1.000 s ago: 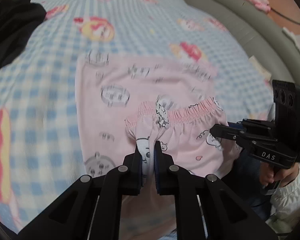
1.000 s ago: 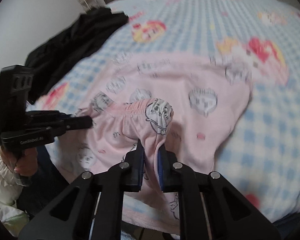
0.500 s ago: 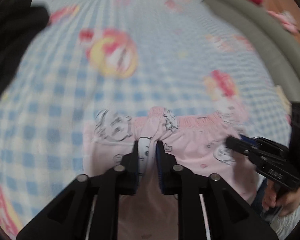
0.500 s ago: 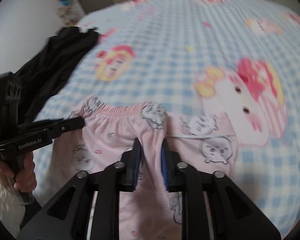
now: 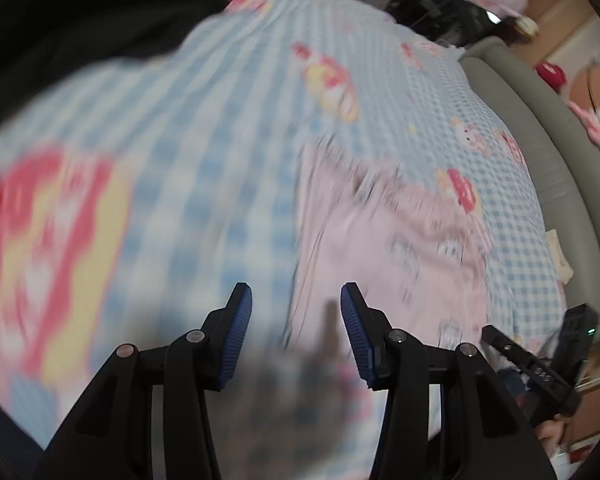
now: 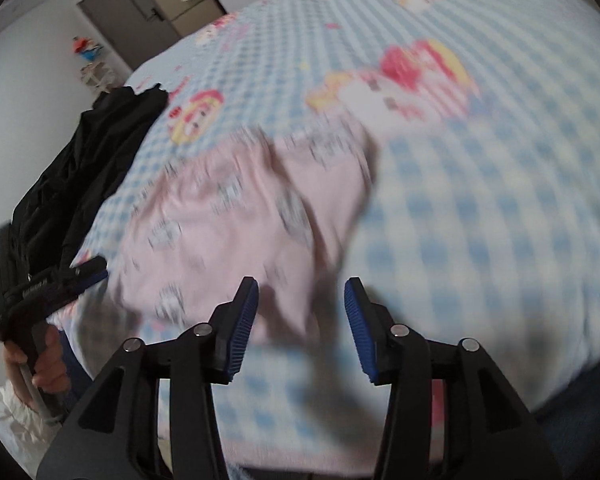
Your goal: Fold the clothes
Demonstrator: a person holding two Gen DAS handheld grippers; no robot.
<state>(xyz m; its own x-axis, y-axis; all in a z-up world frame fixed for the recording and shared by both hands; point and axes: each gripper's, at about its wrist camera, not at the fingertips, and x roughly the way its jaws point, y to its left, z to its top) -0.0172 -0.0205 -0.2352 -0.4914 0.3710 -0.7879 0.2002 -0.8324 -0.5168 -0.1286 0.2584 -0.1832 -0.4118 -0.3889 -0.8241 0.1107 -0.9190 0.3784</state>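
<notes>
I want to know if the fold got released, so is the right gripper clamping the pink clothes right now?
No, the right gripper has its jaws apart and opening, with the pink clothes lying loose on the bed, untouched by the pads.

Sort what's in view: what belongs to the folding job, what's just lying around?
In the job:
- pink printed garment, lying on the bed
- left gripper, jaws opening, nothing pinched
- right gripper, jaws opening, nothing pinched

Lying about:
- black garment at the bed's edge
- checked bedsheet
- grey bed frame
</notes>
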